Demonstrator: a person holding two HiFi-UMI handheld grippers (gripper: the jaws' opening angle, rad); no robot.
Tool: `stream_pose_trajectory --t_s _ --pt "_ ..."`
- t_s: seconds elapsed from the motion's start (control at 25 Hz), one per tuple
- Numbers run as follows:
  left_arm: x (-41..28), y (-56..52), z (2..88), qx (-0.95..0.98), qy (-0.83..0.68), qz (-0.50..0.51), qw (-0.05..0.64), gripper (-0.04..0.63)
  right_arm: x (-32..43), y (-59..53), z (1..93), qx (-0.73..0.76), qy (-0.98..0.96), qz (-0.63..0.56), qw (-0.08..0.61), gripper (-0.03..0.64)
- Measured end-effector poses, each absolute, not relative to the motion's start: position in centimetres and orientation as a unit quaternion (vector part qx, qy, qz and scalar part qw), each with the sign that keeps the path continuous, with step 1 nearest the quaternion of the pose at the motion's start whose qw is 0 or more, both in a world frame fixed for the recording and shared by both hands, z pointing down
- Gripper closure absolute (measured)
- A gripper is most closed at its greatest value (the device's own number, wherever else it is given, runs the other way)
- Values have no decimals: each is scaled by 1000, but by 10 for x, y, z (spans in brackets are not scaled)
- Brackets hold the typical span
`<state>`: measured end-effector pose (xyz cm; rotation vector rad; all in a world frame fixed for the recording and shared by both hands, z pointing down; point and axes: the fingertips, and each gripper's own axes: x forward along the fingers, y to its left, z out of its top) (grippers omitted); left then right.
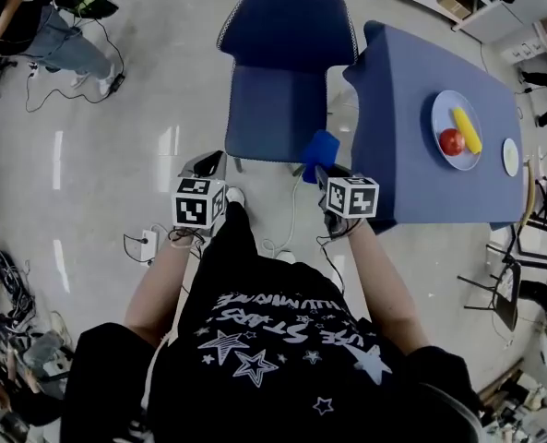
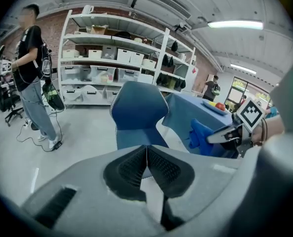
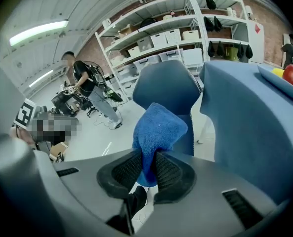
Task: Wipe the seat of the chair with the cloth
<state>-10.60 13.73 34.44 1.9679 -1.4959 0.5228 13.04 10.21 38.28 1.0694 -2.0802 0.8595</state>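
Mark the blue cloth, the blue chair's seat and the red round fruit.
Blue cloth (image 3: 158, 125): right gripper view, bunched upper fold.
Blue chair's seat (image 1: 275, 109): head view, middle of pad.
Red round fruit (image 1: 452, 141): head view, its centre.

We wear: one black short-sleeved T-shirt (image 1: 282, 340), printed with white and pale blue stars and lettering. We carry: left gripper (image 2: 146, 154) and right gripper (image 3: 147, 168), each grey-bodied with black ribbed pads (image 2: 129, 169), each topped by a white cube (image 1: 199, 202) bearing black square markers.
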Motion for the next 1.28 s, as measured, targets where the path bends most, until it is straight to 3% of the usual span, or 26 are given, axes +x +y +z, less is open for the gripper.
stream_pose_trajectory --t_s 0.68,0.96,1.28 --pt "-191 35 422 751 -505 236 353 574 31 5 466 421 -722 380 396 557" --pt "-199 15 448 735 -516 235 372 574 -7 -33 500 354 -755 337 436 557" --pt "-207 -11 493 710 -545 235 379 574 -64 -114 559 302 -804 290 423 557"
